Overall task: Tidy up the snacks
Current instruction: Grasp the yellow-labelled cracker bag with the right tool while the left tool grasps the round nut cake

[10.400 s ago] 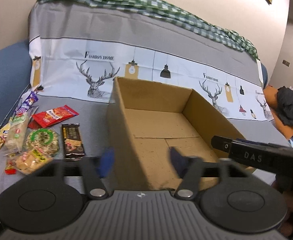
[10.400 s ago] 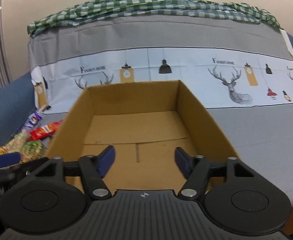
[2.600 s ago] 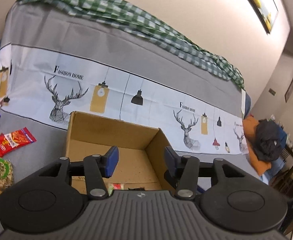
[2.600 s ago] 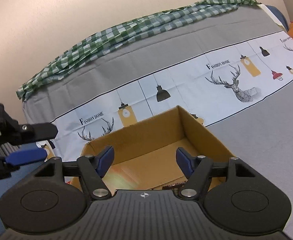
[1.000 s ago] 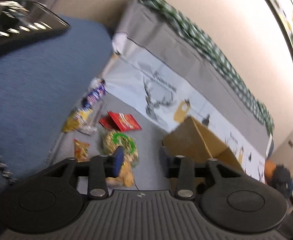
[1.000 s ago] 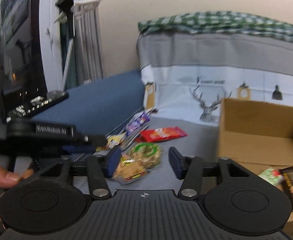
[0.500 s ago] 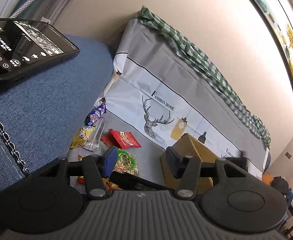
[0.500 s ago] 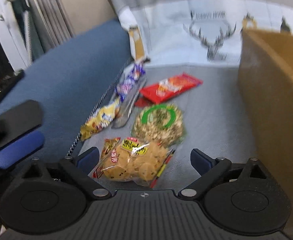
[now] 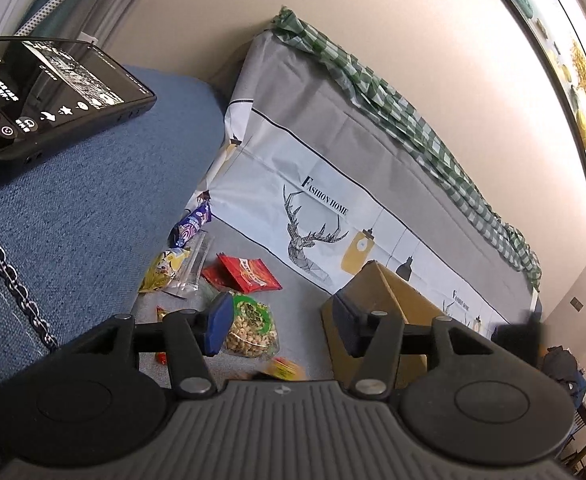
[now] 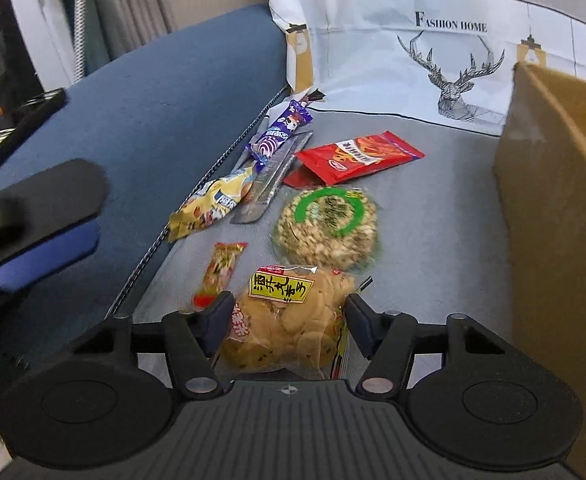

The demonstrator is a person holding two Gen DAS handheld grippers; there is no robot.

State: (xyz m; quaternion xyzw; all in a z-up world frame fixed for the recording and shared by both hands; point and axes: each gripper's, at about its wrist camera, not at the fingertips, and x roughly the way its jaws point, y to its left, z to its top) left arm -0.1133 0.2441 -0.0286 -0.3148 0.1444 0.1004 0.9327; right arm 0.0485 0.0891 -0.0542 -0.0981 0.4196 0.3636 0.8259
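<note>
Several snack packs lie on the grey sofa cover. My right gripper points down at a clear bag of round crackers; its jaws are closing and both pads touch the bag's sides. Just beyond lie a round green-labelled nut pack, a red pack, a purple pack, a yellow pack and a small red-yellow stick. My left gripper hovers open and empty above the nut pack. The cardboard box stands to the right.
A blue sofa arm rises left of the snacks, with a phone lying on it. The deer-print cover hangs over the backrest behind. A blurred finger of my left gripper shows at the left of the right wrist view.
My right gripper dropped toward the cracker bag and narrowed its jaws from wide apart to the bag's sides. The left gripper barely moved.
</note>
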